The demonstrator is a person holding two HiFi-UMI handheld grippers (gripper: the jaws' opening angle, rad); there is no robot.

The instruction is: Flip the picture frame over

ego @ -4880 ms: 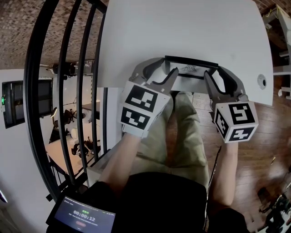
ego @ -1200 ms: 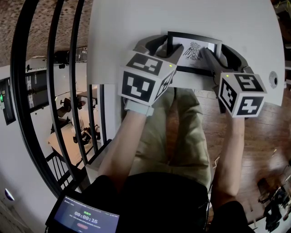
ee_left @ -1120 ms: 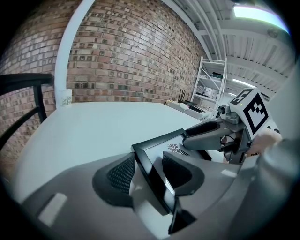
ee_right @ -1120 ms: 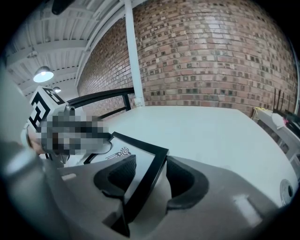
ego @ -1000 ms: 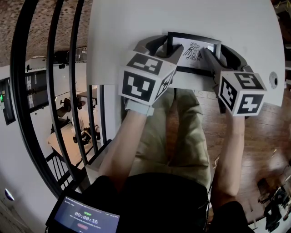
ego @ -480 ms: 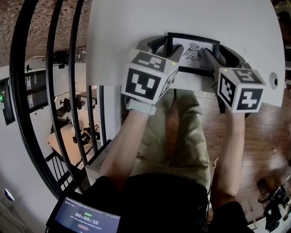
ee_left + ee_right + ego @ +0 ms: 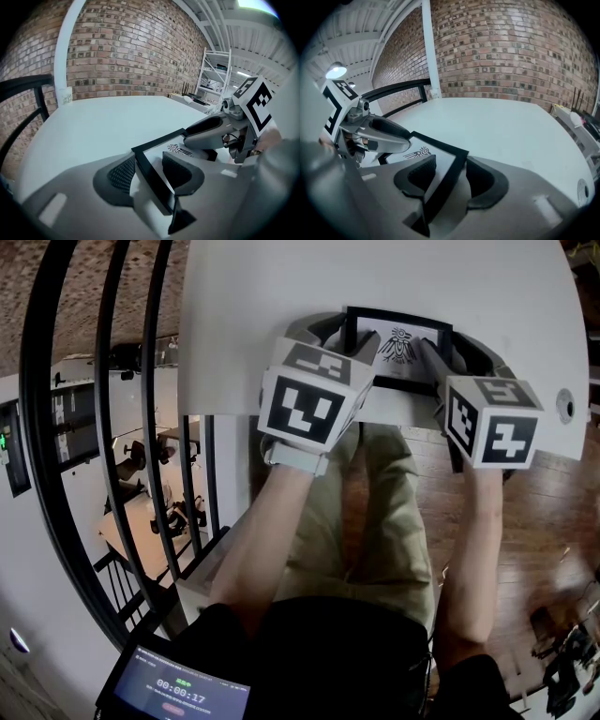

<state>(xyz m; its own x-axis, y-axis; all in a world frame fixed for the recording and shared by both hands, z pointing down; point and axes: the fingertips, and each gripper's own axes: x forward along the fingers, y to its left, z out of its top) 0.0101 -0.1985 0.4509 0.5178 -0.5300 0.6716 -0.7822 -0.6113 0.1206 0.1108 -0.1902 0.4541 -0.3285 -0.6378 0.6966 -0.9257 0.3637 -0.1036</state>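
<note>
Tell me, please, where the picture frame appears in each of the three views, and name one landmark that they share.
Head view: the picture frame is at top centre, with its print facing up.
Left gripper view: it is at lower centre, one black side bar running toward the camera.
Right gripper view: it is at lower centre, slightly left, again with one bar toward the camera.
Shared landmark: the black emblem on the white print.

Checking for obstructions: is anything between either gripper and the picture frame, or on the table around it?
Nothing visible. The picture frame's side rails sit between the jaws of the left gripper and right gripper, and nothing else shows on the white table nearby.
</note>
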